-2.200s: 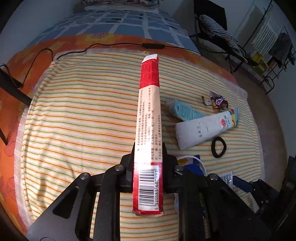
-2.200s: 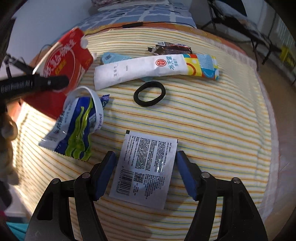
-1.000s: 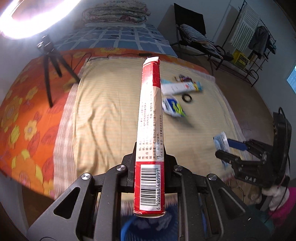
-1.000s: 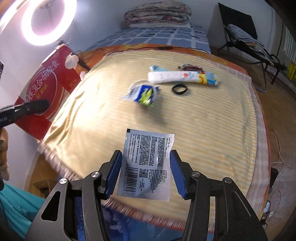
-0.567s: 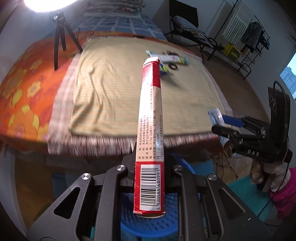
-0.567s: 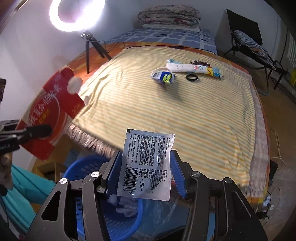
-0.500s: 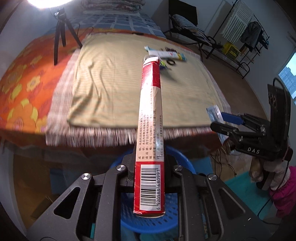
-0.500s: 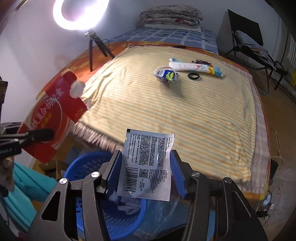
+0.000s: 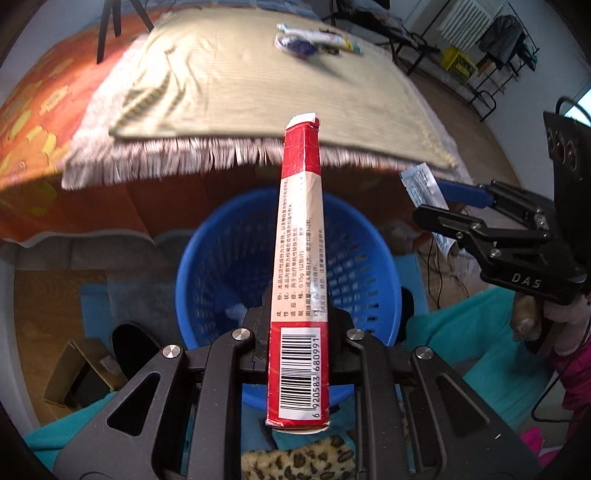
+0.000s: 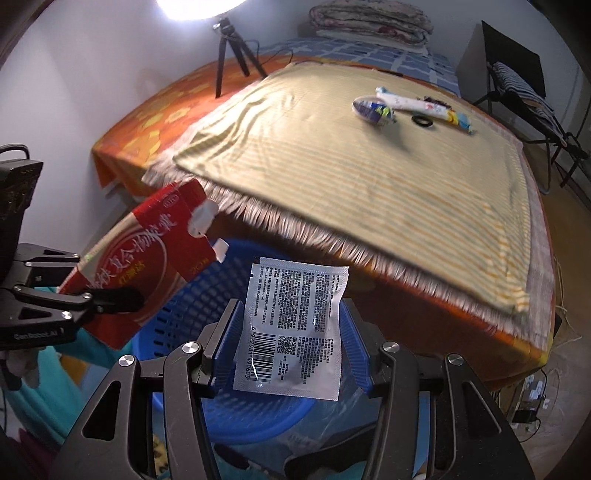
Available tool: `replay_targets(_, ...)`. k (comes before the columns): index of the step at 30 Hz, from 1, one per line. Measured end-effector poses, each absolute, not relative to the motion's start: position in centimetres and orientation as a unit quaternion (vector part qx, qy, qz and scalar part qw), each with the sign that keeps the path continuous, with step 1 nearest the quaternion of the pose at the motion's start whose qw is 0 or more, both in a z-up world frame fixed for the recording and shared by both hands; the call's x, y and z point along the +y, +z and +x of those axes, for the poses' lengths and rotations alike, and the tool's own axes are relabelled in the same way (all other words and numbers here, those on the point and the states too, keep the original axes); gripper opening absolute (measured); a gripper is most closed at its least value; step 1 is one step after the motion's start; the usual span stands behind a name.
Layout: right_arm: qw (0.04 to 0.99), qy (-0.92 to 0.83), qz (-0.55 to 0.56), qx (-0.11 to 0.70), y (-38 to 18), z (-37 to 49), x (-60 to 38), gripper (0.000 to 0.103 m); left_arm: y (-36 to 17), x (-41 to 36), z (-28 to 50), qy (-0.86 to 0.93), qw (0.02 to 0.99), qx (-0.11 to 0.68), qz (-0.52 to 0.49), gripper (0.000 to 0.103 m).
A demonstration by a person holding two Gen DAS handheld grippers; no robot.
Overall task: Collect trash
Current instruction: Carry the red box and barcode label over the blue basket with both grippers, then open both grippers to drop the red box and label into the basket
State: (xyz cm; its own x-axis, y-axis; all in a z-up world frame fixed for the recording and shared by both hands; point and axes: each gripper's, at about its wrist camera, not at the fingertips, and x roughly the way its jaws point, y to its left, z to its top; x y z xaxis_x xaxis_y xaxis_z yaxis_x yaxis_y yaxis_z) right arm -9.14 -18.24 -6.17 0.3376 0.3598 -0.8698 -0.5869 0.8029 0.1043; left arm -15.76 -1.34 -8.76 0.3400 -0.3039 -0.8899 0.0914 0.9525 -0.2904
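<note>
Below bed's (image 10: 369,192) fringed edge, bin (image 9: 221,258) under both loads: left gripper (image 9: 299,332) clamps box (image 9: 301,236), right gripper (image 10: 288,345) pinches sachet (image 10: 295,325); centre both before releasing.

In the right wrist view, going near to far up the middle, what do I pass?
Right tongs → silver packet → blue basket → fringed striped cloth → blue wrapper → folded quilts.

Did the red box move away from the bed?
Yes. The red box, held by the left gripper, left the striped blanket and now hangs over the blue basket.
</note>
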Motion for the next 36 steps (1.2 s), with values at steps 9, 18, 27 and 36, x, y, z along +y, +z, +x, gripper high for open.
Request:
replay_targets(9,0.796,0.290,-0.122,0.518,-8.5,-10.4,-18.0,0.052,-11.3,-2.5,-16.9,-0.123,0.796,0.589,-0.070,0.016)
replay_targets(18,0.783,0.297,-0.132,0.531,-10.2,-11.2,-17.4,0.054,-12.9,-2.9,-16.5,-0.123,0.786,0.603,-0.050,0.016)
replay_targets(27,0.779,0.297,-0.135,0.536,-10.8,-11.1,-17.1,0.058,-13.3,-3.4,-16.1,-0.123,0.782,0.610,-0.044,0.042)
replay_targets(36,0.775,0.285,-0.130,0.549,-11.6,-10.5,-17.4,0.059,-13.5,-3.3,-15.6,-0.118,0.780,0.613,-0.044,0.042)
